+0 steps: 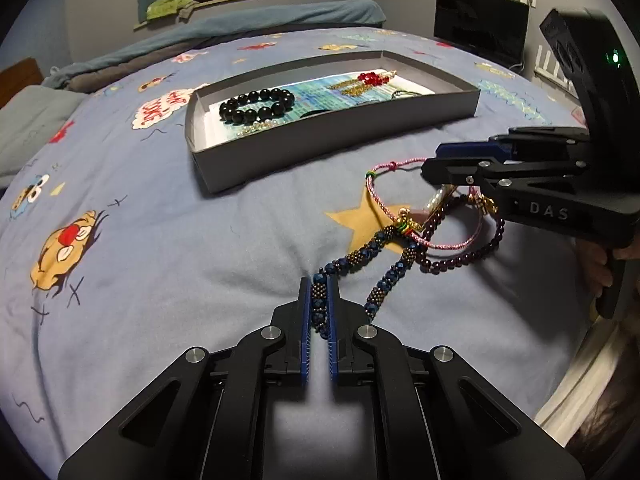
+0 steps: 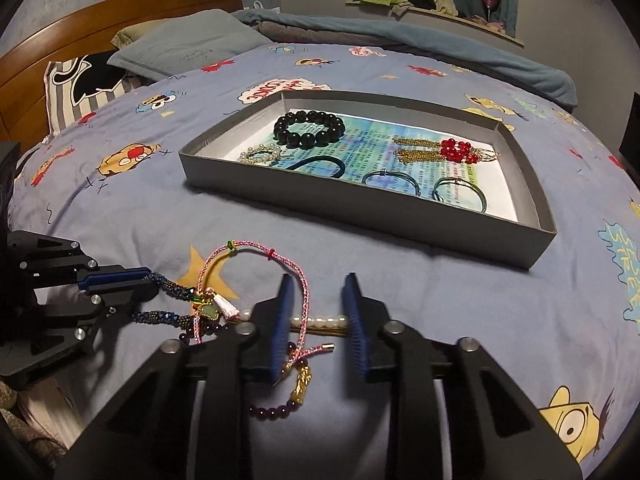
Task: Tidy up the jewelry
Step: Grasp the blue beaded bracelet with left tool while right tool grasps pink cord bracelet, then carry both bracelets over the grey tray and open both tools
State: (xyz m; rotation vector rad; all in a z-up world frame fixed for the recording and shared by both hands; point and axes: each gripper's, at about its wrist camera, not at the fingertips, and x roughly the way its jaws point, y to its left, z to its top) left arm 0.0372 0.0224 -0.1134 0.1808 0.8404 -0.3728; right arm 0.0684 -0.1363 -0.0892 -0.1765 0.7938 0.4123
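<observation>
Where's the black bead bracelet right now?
The black bead bracelet lies inside the grey tray on the bed, at its far left end in the right wrist view, just beyond the small pearl piece.

On the bed (image 2: 140, 216), the right claw (image 2: 318, 286) stands spread over a pink cord bracelet (image 2: 256, 254), with the grey tray (image 2: 400, 222) beyond.

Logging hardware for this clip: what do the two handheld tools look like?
Both are matte black plastic with silver pivot bolts and ribbed blue pads lining the fingers. The right tool carries white "DAS" lettering on its side and a green light on its upper housing. The left tool shows no markings. No cables visible.
</observation>
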